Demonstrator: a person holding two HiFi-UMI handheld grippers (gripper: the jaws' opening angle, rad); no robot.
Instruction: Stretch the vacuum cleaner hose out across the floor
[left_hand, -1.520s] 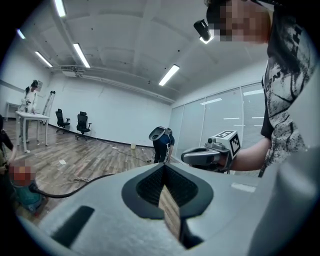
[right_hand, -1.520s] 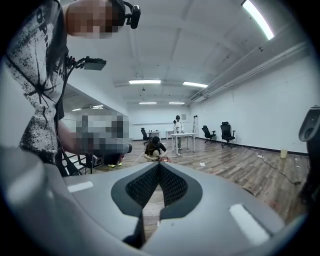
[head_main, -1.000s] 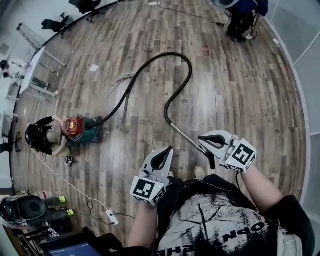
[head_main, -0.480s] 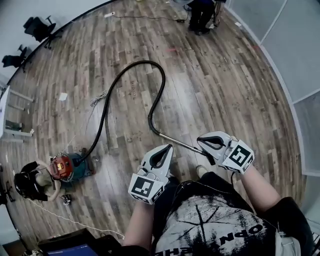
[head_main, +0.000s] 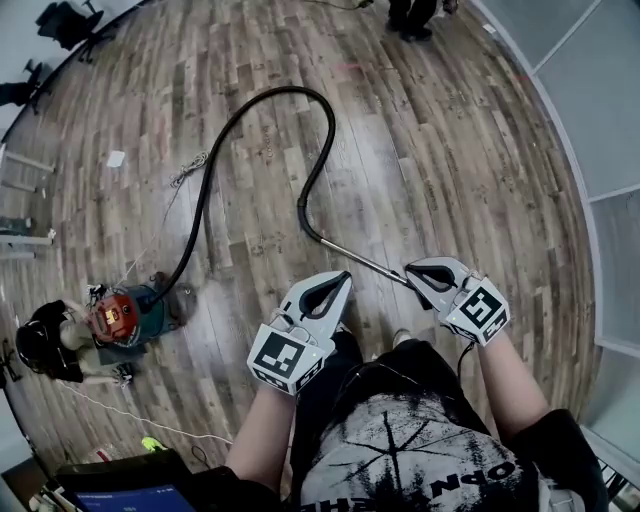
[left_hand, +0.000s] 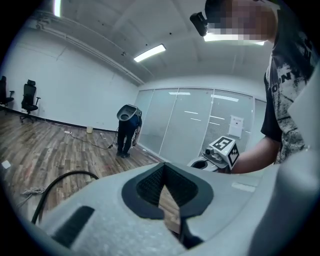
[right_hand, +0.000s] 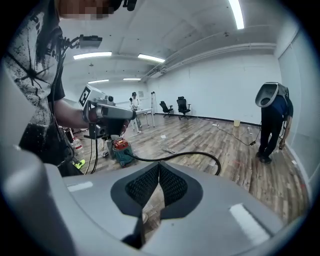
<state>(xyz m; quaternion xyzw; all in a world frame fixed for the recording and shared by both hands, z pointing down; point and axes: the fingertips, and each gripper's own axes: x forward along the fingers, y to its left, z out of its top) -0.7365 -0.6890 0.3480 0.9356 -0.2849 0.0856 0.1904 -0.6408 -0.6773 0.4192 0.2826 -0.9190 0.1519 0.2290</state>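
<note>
The left tool has its jaws together with nothing between them, and the right tool is likewise closed and empty; through each gap only the wooden floor shows. Each tool's cube carries square black-and-white markers. The vacuum cleaner hose lies on the floor ahead of both tools. Its metal wand starts just by the right tool's tips, though whether they touch cannot be told. The wand runs away between the two tools, and the black hose then loops far ahead and bends back to the red and teal vacuum cleaner, well off to the left of the left tool. A crouching person is right beside that machine. A small pale tub stands by the far wall, and its contents cannot be seen. The white lettering on the wearer's black shirt is too broken up to read. Left of the hose loop lie a tangle of cord and a paper scrap. A standing person is far beyond the right tool, office chairs stand at the back wall, and a thin white cable trails near the left tool's forearm.
</note>
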